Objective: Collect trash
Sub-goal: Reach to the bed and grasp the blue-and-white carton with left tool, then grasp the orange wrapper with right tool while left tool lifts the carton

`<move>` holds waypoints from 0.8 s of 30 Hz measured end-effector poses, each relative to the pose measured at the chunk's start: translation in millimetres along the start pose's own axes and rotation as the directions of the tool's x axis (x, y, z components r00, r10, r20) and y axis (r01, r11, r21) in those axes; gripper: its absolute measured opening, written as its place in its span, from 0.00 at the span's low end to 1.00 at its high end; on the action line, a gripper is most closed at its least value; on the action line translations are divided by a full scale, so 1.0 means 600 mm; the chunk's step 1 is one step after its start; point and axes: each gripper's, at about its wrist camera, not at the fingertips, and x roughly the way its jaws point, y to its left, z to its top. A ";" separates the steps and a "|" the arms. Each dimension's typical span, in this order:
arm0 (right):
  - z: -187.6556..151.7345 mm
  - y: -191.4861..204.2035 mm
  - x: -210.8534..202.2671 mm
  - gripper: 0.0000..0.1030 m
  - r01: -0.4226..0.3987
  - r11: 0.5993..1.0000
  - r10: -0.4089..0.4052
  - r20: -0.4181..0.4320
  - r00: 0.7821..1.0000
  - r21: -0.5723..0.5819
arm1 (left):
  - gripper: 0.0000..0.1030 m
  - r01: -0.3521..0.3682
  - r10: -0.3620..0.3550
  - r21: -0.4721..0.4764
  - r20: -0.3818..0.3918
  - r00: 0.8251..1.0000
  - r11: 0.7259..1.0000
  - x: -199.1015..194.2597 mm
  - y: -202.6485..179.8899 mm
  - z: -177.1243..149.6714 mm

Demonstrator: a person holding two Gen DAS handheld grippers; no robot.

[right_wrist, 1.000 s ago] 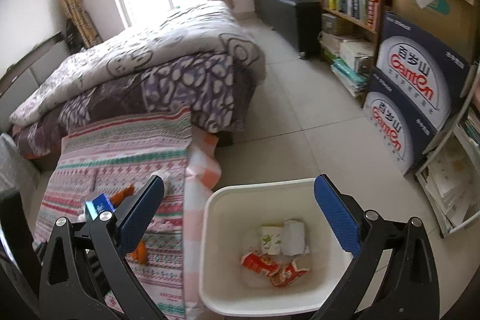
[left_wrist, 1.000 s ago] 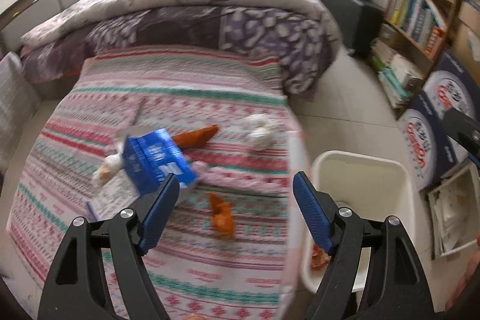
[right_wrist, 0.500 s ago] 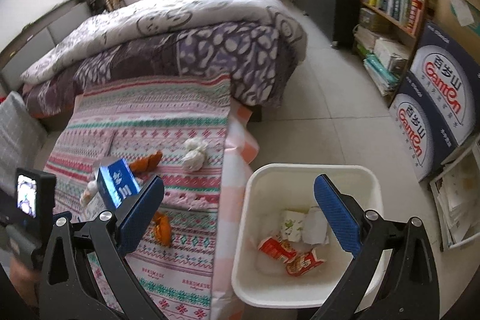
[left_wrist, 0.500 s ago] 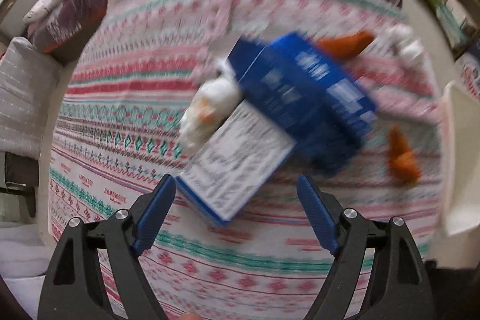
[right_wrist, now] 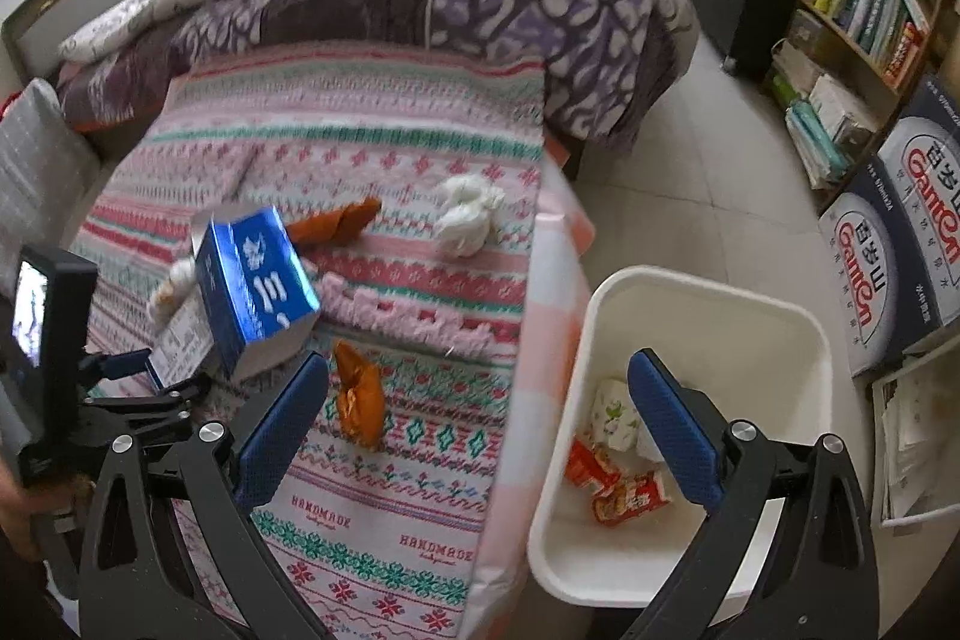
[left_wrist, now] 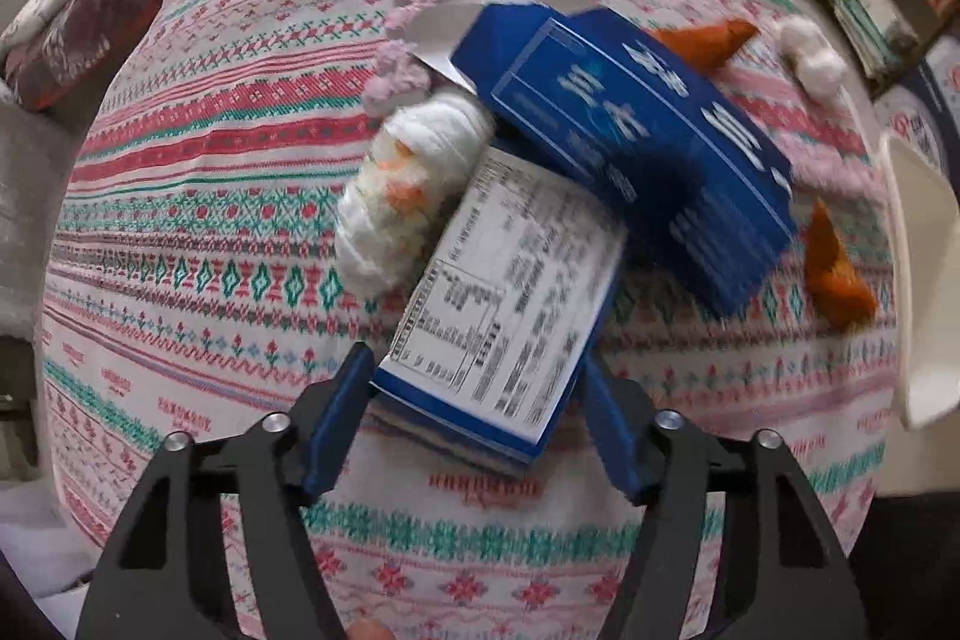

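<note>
- We see the carton (right_wrist: 255, 292) on the bed (right_wrist: 384, 460) at left of the right-wrist frame, a tissue wad (right_wrist: 171, 289) against its left side.
- One wrapper (right_wrist: 336, 223) lies behind the carton, another wrapper (right_wrist: 359, 403) in front of it, lower centre.
- Crumpled tissue (right_wrist: 468, 214) sits right of centre, near the bed's edge.
- The bin (right_wrist: 708, 304) stands on the floor at lower right, beside the bed, with scraps (right_wrist: 624, 496) inside.

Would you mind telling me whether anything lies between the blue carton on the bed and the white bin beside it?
Nothing visible blocks it. Between the blue carton and the white bin lie only a flat orange wrapper and the bedspread's edge. The left gripper is closing around the carton's end.
</note>
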 end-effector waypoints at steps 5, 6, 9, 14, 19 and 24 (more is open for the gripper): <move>-0.015 0.014 0.023 0.93 -0.017 1.000 0.017 -0.055 0.998 -0.002 | 0.59 -0.001 0.000 -0.019 -0.042 0.999 1.000 -0.006 0.005 -0.049; -0.017 0.017 0.026 0.93 -0.019 1.000 0.018 -0.062 0.998 -0.005 | 0.59 -0.007 0.006 -0.034 -0.049 0.999 0.999 -0.008 0.010 -0.060; -0.026 0.032 0.039 0.92 -0.022 0.999 0.019 -0.084 0.996 -0.033 | 0.59 -0.020 0.016 -0.075 -0.056 0.998 0.997 -0.016 0.029 -0.093; -0.038 0.073 0.066 0.77 -0.021 0.994 0.008 -0.125 0.992 -0.103 | 0.59 -0.014 0.015 -0.207 0.003 1.000 0.978 -0.067 0.068 -0.130; -0.045 0.091 0.099 0.60 -0.011 0.993 -0.010 -0.173 0.985 -0.120 | 0.59 0.032 0.011 -0.328 0.127 0.992 0.944 -0.139 0.101 -0.149; -0.051 0.101 0.128 0.29 -0.009 0.991 -0.018 -0.209 0.978 -0.131 | 0.59 0.054 0.022 -0.377 0.194 0.981 0.925 -0.179 0.102 -0.130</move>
